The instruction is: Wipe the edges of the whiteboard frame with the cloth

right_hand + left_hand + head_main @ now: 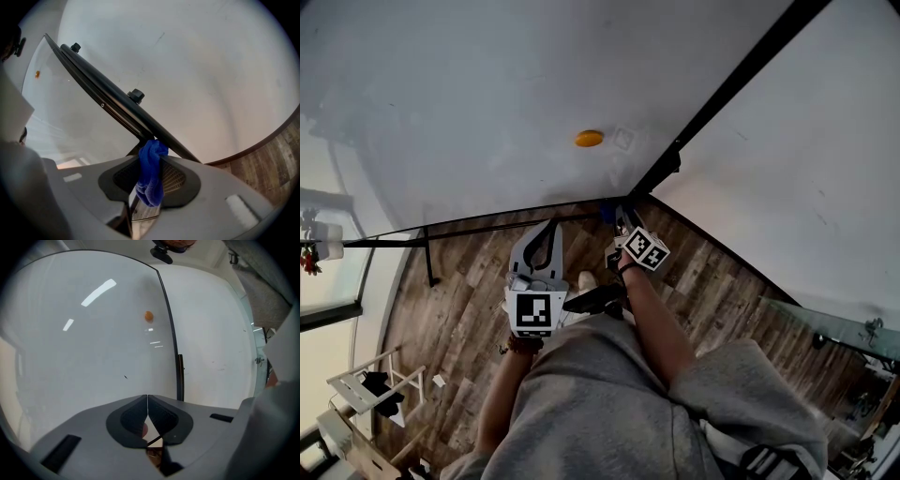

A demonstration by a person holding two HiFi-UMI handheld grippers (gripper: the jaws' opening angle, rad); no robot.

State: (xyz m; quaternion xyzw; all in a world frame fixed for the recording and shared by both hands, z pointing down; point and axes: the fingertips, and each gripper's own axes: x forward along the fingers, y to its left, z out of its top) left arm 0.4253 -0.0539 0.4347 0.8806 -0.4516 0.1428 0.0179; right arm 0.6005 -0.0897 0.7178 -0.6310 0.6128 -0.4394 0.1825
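The left gripper [147,403] is idling, jaws pressed together on nothing, facing the whiteboard [84,343] and its orange dot [148,316]. To the right, the black frame [105,105] is slanting downward. The right gripper [151,161] is pinching the blue cloth [150,176], whose top seems to be touching the frame's lower end. Little cloth is sticking out, so the jaw tips risk scraping the frame, or the cloth slipping free. No writing is showing, only square markers on the cubes [645,249].

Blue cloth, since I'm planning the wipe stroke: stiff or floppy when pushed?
Probably floppy: the blue cloth droops in a bunch from the right gripper. Likely light, so it may fold against the black frame edge.
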